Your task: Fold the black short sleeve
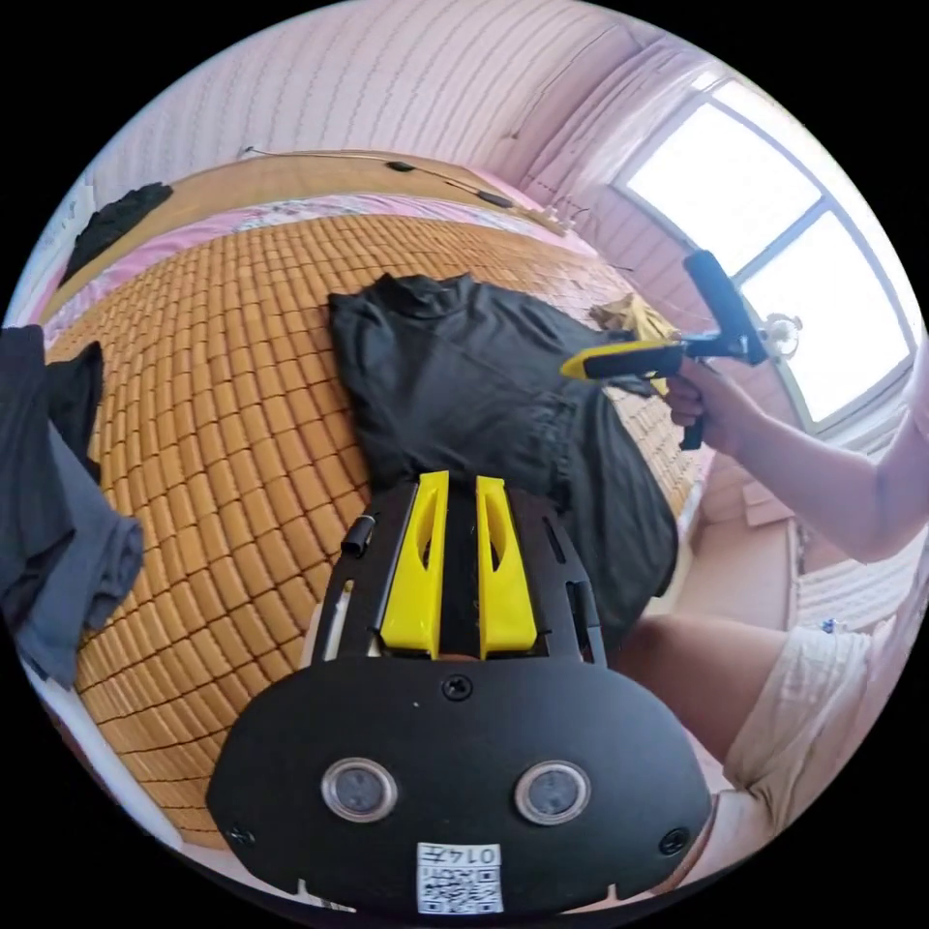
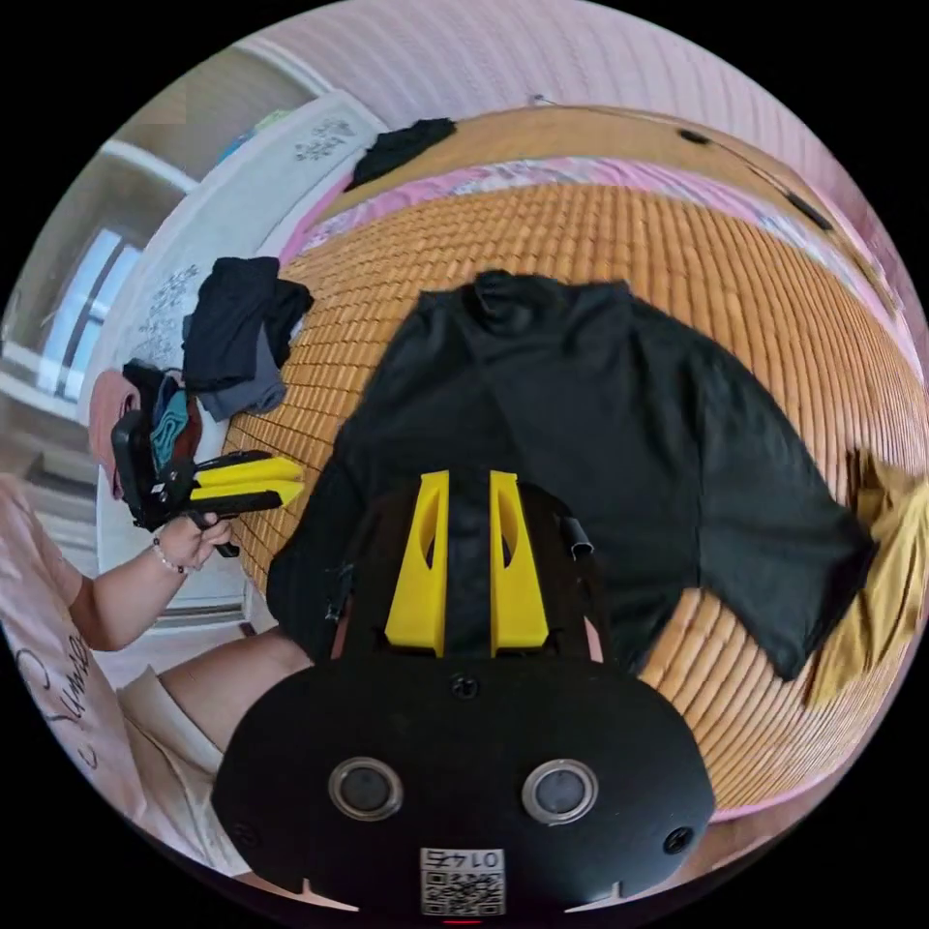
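The black short sleeve shirt (image 1: 464, 387) (image 2: 581, 426) lies spread flat on a bamboo mat (image 1: 223, 406) (image 2: 619, 242). Its collar points away and its hem hangs over the near bed edge. My left gripper (image 1: 462, 481) hovers above the hem, jaws a small gap apart with nothing held. It also appears in the right gripper view, held in a hand off the bed's edge (image 2: 295, 481). My right gripper (image 2: 469, 477) hangs over the lower middle of the shirt, jaws slightly apart and empty. In the left gripper view the right gripper (image 1: 571, 368) sits above the shirt's side.
A pile of dark and grey clothes (image 1: 48, 503) (image 2: 242, 334) sits at one mat corner. A yellow garment (image 1: 629, 314) (image 2: 876, 571) lies beside the shirt's sleeve. Another black garment (image 1: 116, 218) (image 2: 402, 143) rests on the headboard. The person's legs (image 1: 716, 677) press against the bed edge.
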